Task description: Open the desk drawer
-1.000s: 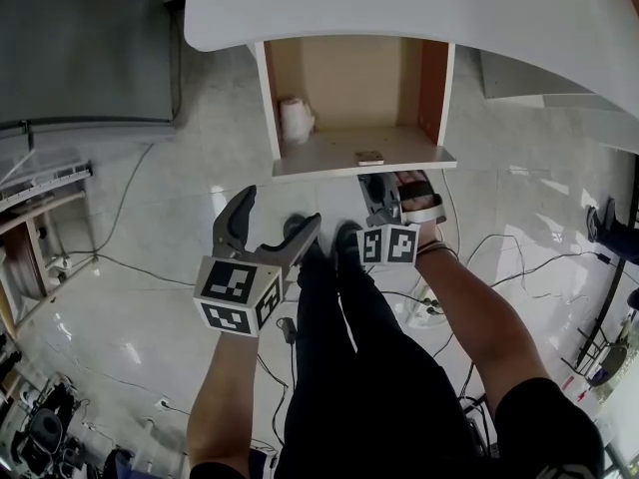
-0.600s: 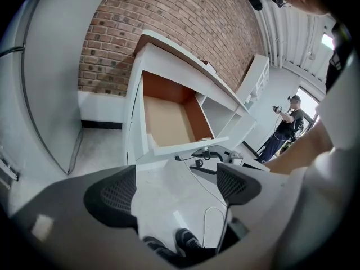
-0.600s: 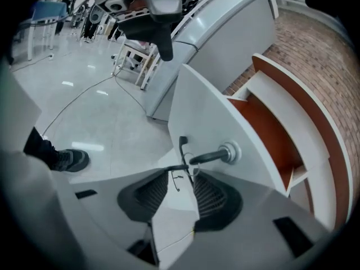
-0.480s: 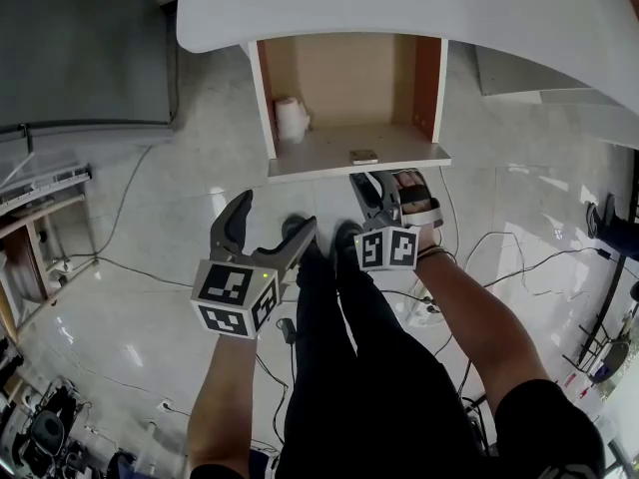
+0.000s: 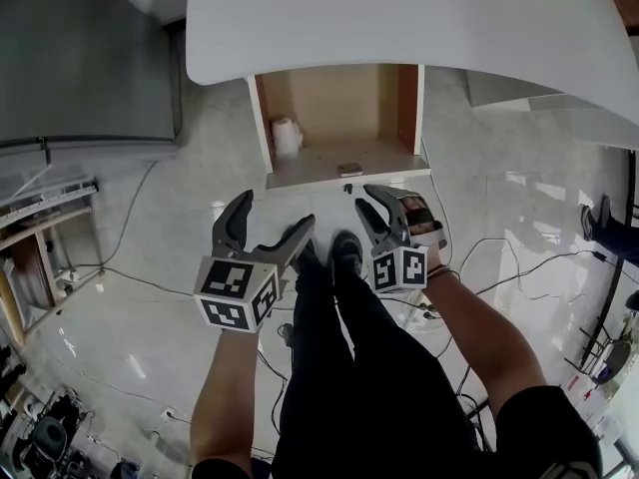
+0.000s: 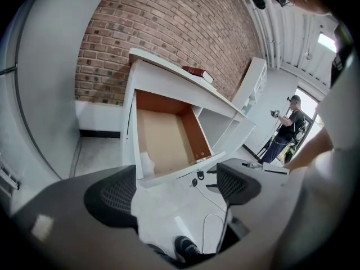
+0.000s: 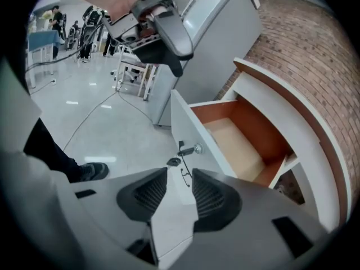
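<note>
The desk drawer [image 5: 344, 177] stands pulled out from under the white desk top [image 5: 399, 18], its brown inside showing. A small metal knob with a key [image 7: 191, 149] sticks out of its white front. My right gripper [image 5: 379, 202] hangs just in front of that front panel, apart from it. Its jaws are a narrow gap apart with nothing between them [image 7: 179, 187]. My left gripper [image 5: 277, 213] is wide open and empty, to the left and nearer to me, and it looks at the drawer [image 6: 169, 139]. A white roll [image 5: 288, 138] lies in the drawer's left corner.
The person's legs and dark shoes [image 5: 344, 252] stand between the grippers. A grey cabinet [image 5: 80, 58] fills the left. Cables [image 5: 130, 277] trail over the glossy floor. A red book [image 6: 197, 72] lies on the desk top. Another person [image 6: 287, 129] stands far off.
My right gripper let go of the drawer's knob, parted its jaws a little and drew back and up from the front panel. The left gripper rose slightly. The drawer stays out.
</note>
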Available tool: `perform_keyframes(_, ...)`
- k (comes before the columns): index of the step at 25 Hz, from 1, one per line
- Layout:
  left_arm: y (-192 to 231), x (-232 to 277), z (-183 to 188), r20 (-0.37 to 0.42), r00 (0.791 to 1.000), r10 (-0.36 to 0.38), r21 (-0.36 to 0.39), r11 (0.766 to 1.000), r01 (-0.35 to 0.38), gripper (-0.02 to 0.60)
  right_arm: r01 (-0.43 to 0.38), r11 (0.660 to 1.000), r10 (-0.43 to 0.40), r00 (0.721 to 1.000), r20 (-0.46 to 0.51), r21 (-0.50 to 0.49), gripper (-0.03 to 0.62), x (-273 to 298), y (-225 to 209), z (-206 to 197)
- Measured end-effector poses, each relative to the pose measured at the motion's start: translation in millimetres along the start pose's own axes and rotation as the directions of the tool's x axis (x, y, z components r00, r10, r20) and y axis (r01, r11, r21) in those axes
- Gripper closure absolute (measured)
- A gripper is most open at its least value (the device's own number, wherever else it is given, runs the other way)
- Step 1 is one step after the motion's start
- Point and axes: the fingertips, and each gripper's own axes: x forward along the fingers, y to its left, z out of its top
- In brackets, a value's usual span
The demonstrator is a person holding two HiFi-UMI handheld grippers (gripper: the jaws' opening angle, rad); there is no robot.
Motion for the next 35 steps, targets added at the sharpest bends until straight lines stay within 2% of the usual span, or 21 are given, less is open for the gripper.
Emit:
perform_keyframes(5, -16, -17, 29, 0.030, 0.999, -0.015, -0.016, 1.000, 0.016, 0.126, 0.012, 0.994, -0.010, 1.000, -0.026, 0.109, 0.463, -47, -13, 5)
perform_keyframes(10, -33, -40, 64, 0.041, 0.999, -0.035, -0.005, 0.999, 0.036, 0.126, 0.084, 0.977, -0.076, 0.996, -0.046, 0.195, 0.471, -101, -67, 32)
perform_keyframes(14, -43, -72, 101, 0.061, 0.997, -0.041, 0.017, 0.999, 0.040, 0.127, 0.149, 0.957, -0.145, 0.989, -0.035, 0.249, 0.480, -139, -117, 68)
perform_keyframes(17, -49, -102, 132, 0.081, 0.995, -0.050, 0.021, 0.999, 0.049, 0.143, 0.166, 0.943, -0.166, 0.986, -0.027, 0.289, 0.482, -165, -145, 96)
perform_keyframes(20, -59, -133, 166, 0.094, 0.992, -0.078, 0.069, 0.995, 0.071, 0.164, 0.176, 0.924, -0.185, 0.983, -0.006, 0.340, 0.494, -190, -172, 126)
perform_keyframes(24, -60, -167, 208, 0.142, 0.985, -0.102, 0.150, 0.985, 0.080, 0.206, 0.221, 0.899, -0.252, 0.967, 0.033, 0.377, 0.528, -212, -214, 154)
perform_keyframes(27, -60, -187, 225, 0.189, 0.977, -0.094, 0.136, 0.988, 0.069, 0.253, 0.238, 0.884, -0.282, 0.958, 0.052, 0.402, 0.542, -228, -232, 164)
perform_keyframes(32, -64, -209, 259, 0.271, 0.960, -0.075, 0.116, 0.992, 0.045, 0.324, 0.194, 0.838, -0.307, 0.940, 0.146, 0.510, 0.559, -248, -261, 184)
perform_keyframes(35, -71, -221, 278, 0.307, 0.950, -0.058, 0.134, 0.991, 0.017, 0.370, 0.178, 0.840, -0.313, 0.930, 0.191, 0.512, 0.565, -261, -281, 194)
